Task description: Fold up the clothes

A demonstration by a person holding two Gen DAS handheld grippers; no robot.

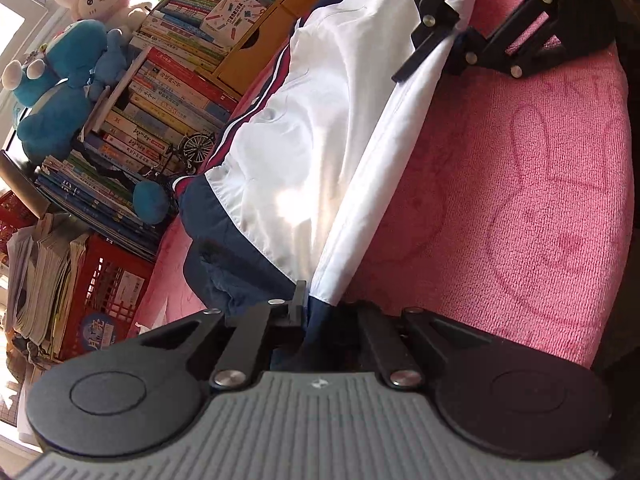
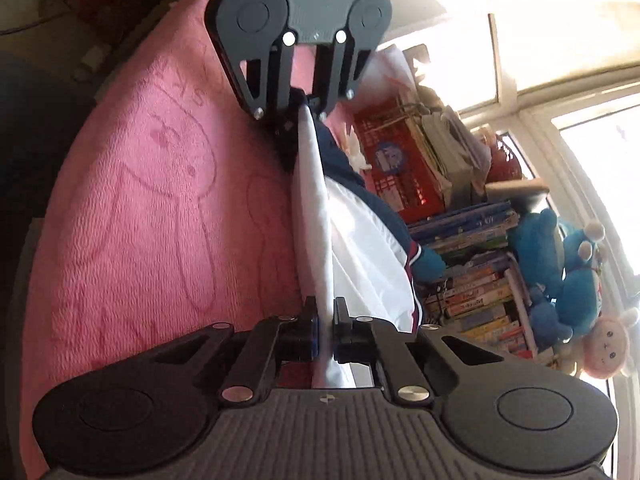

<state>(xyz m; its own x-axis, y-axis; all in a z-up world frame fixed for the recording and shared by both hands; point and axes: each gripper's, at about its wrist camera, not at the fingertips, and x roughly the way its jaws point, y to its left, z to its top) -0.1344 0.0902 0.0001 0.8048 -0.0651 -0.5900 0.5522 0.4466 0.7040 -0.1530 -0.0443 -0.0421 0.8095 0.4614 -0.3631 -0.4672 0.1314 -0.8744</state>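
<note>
A fuzzy pink blanket [image 1: 520,184] covers the bed, and it has faint drawn lines pressed into it. On the pink blanket lies a white jacket [image 1: 320,120] with dark blue parts and red and white stripes along its far edge. The left gripper [image 1: 306,306] is squeezed tight on the jacket at its dark blue end, right at the near edge of the blanket. The right gripper [image 2: 326,322] is also pinched tight on a white fold of the jacket. The two grippers face each other, and the jacket's edge is pulled into a long straight ridge between them, lifted a little off the blanket. So the jacket's long side runs from one gripper to the other. The rest of the jacket hangs down from that ridge and puffs out on the side toward the books. Past the jacket, beyond the blanket, stand messy stacks of books [image 1: 172,92] and a red crate [image 1: 104,292] full of papers. A blue plush toy [image 1: 60,88] and a pink plush toy [image 1: 100,0] sit by the books, beside a bright window [image 2: 592,152].
</note>
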